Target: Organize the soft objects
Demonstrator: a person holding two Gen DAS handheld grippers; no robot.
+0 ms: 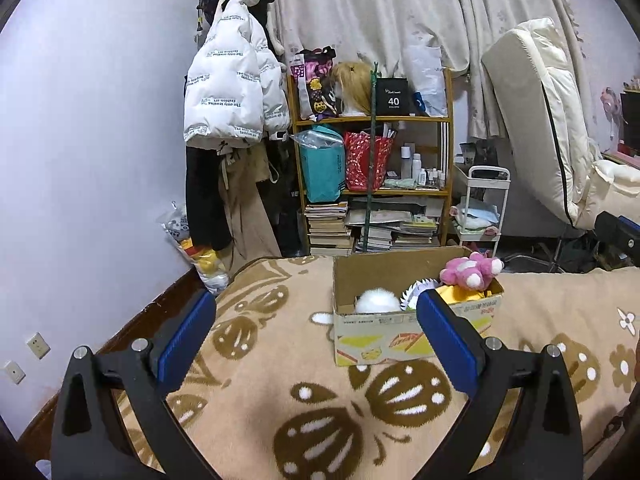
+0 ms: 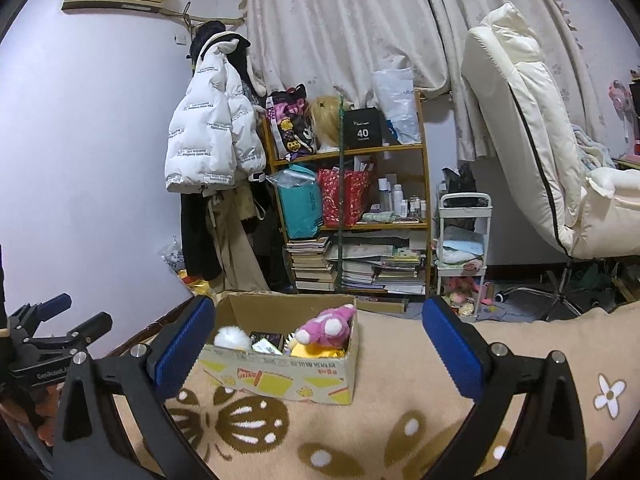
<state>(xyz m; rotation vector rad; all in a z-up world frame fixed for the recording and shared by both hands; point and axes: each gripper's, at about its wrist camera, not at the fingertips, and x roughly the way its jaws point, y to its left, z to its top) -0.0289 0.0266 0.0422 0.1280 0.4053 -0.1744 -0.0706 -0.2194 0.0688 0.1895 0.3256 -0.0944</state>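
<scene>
- Your left gripper (image 1: 316,332) hangs spread wide, empty, over the blanket (image 1: 256,408).
- Your right gripper (image 2: 318,336) gapes too.
- The pink plush toy (image 2: 326,326) lies in the cardboard box (image 2: 288,380).

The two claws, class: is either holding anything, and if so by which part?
Nothing is held. The left claw and right claw are both open and empty above the blanket.
</scene>
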